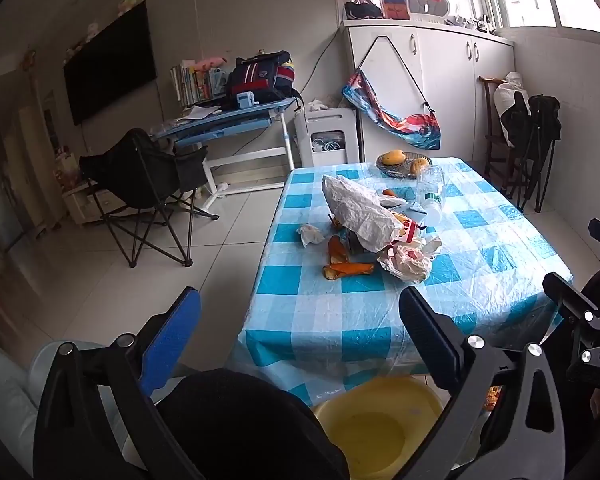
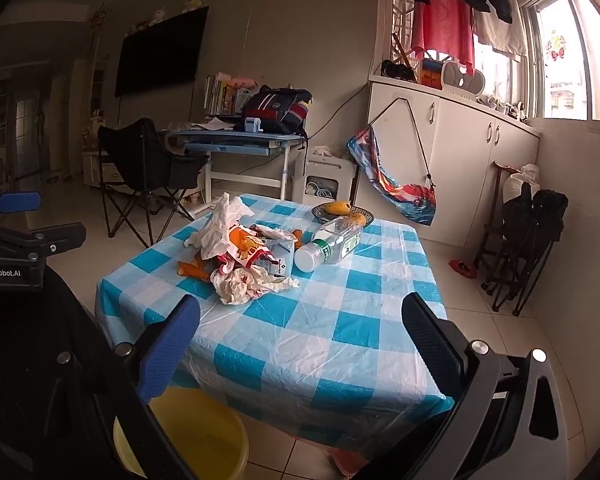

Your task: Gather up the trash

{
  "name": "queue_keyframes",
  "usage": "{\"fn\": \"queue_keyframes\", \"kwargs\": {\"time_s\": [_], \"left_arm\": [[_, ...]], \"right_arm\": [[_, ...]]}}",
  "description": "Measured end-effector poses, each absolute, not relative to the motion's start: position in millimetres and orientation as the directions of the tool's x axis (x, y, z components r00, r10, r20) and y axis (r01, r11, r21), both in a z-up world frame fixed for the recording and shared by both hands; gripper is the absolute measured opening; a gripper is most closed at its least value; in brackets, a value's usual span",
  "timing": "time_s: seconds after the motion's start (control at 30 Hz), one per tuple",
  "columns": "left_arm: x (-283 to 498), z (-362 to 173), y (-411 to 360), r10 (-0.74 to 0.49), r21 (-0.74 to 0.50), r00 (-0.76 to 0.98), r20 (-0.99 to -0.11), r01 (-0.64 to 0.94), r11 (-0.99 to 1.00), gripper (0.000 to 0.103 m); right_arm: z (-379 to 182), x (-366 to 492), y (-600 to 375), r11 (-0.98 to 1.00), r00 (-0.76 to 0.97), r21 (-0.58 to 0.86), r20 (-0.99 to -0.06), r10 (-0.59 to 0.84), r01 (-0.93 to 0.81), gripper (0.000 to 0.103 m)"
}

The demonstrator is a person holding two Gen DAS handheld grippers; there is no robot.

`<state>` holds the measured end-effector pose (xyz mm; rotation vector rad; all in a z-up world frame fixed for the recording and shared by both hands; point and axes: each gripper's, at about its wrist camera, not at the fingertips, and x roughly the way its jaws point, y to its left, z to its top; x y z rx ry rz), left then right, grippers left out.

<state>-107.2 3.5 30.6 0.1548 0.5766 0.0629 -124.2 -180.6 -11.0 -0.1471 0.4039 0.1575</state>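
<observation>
Both tongs wide open, nothing held: left gripper [image 1: 300, 336] and right gripper [image 2: 300, 336] hover short of the table's near edge.

Trash sits in a heap mid-tablecloth [image 2: 340, 320], well apart from both. Yellow bucket [image 2: 180, 440] on the floor below the near edge, prob. the bin.

- Crumpled plastic bag [image 2: 252, 284]: light, soft, slippery; pinch a bunched fold.
- Paper wrapper [image 1: 356, 208]: light, crushes; grab mid-fold.
- Empty water bottle [image 2: 332, 248]: lies on its side, may roll & squash; take across the body nr the cap.
- Mango peels [image 1: 348, 268]: limp, slick; grip w/ pads flat.
- Small carton [image 2: 280, 260]: stiffest, easy grip.
</observation>
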Motion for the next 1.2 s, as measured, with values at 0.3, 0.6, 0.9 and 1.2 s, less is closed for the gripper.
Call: {"fn": "queue_keyframes", "kwargs": {"time_s": [0.3,0.6,0.9,1.2], "left_arm": [[-108.5,32.0,9.7,0.091,0.138,0.838,-0.538,-0.018,0.990,0.096],[-110.3,32.4,10.7,0.075,0.128,0.843,-0.532,-0.007,0.992,0.096],[-111.0,32.6,11.3,0.066,0.118,0.845,-0.530,-0.004,0.993,0.096],[-111.2,33.2,11.7,0.061,0.113,0.847,-0.528,-0.001,0.994,0.096]], "right_arm": [[-11.6,-124.4,-174.4,0.971,0.906,-0.143,-0.406,0.118,-0.190,0.097],[-14.9,-120.4,-178.9,0.976,0.910,-0.122,-0.399,0.116,-0.178,0.097],[-17.3,-119.4,-181.1,0.977,0.906,-0.129,-0.409,0.104,-0.170,0.097],[-19.1,-119.0,-181.7,0.977,0.903,-0.124,-0.416,0.110,-0.176,0.097]]}}
